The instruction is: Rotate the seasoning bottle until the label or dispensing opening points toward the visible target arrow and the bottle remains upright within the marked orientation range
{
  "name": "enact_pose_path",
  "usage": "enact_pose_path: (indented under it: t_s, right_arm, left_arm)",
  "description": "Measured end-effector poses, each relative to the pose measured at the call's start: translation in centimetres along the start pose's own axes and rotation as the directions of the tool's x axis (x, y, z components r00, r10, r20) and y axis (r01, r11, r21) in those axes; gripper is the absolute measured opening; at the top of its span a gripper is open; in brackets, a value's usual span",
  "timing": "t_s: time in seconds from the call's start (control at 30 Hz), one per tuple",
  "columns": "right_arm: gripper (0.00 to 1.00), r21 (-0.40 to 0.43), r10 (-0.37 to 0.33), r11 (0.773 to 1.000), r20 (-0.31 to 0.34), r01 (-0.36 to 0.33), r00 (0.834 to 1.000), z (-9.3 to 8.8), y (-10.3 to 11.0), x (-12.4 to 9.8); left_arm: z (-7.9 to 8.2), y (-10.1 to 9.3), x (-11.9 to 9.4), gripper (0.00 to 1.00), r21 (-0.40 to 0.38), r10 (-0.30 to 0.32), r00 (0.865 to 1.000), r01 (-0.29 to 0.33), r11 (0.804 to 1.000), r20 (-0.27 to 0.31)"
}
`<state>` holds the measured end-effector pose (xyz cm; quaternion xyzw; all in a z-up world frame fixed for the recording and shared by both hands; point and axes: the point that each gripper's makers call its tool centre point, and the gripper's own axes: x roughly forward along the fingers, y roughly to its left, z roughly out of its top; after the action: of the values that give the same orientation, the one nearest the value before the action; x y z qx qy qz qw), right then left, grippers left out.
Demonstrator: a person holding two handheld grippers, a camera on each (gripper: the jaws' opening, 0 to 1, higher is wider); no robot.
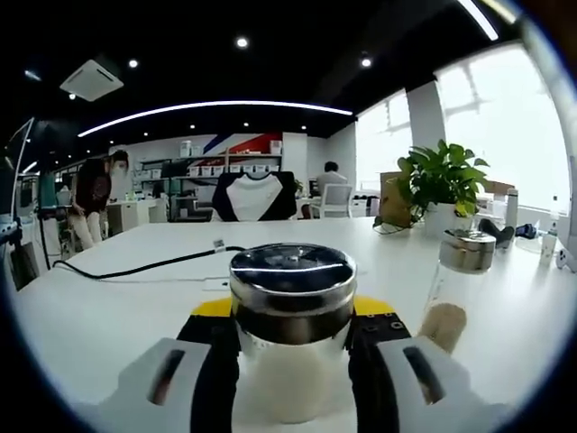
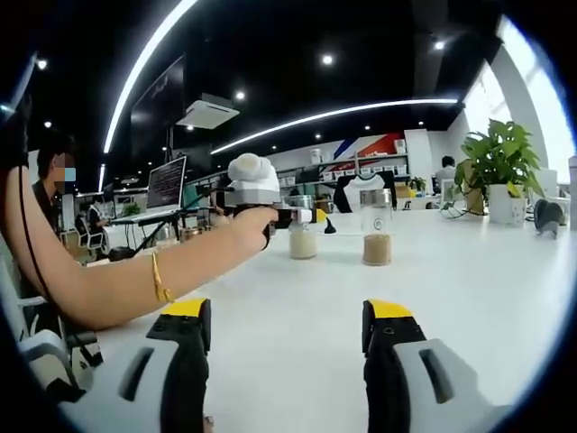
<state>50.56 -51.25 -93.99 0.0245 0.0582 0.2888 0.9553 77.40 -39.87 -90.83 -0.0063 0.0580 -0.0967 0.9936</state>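
A glass seasoning bottle (image 1: pixel 290 298) with a shiny metal cap and pale contents stands upright on the white table (image 1: pixel 108 307). My left gripper (image 1: pixel 293 320) is shut on it, one jaw pressing each side of the glass. In the right gripper view a person's hand holds the left gripper (image 2: pixel 311 216) at that same bottle (image 2: pixel 303 240). A second bottle (image 1: pixel 462 275) with brownish powder stands to the right, apart from the first; it is also the second bottle (image 2: pixel 376 236) in the right gripper view. My right gripper (image 2: pixel 287 311) hovers low over the table, open, with nothing between its jaws.
A potted plant (image 1: pixel 442 185) stands at the table's far right by the window. A black cable (image 1: pixel 135 266) runs across the table on the left. A laptop (image 2: pixel 167 189) sits at the far left. Chairs and people are in the background.
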Motion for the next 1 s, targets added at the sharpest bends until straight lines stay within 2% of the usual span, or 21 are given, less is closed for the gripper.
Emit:
enact_pose_path:
  t_s: [0.13,0.3,0.67,0.87,1.0]
  right_arm:
    - [0.68,-0.001,0.003,1.0,-0.001,-0.003,1.0,0.0,0.1,0.0]
    - [0.68,-0.002,0.0,1.0,0.001,0.0,1.0,0.0,0.0,0.0]
    - [0.68,0.004,-0.006,1.0,0.005,0.006,1.0,0.1,-0.3,0.0]
    - [0.68,0.006,-0.005,1.0,0.009,0.005,1.0,0.2,-0.2,-0.1]
    - [0.68,0.005,-0.002,1.0,0.015,0.001,1.0,0.5,-0.1,-0.3]
  left_arm:
    - [0.0,0.0,0.0,0.47,0.009,-0.003,1.0,0.003,1.0,0.008]
    - [0.2,-0.1,0.1,0.47,0.014,-0.01,0.999,0.009,1.0,0.043]
    - [0.5,0.7,-0.2,0.46,0.0,0.024,0.996,-0.024,1.0,0.083]
    - [2.2,0.8,-0.9,0.46,-0.007,0.026,0.991,-0.026,1.0,0.13]
    - [3.3,-0.2,-2.0,0.46,0.011,-0.014,0.99,0.013,1.0,0.14]
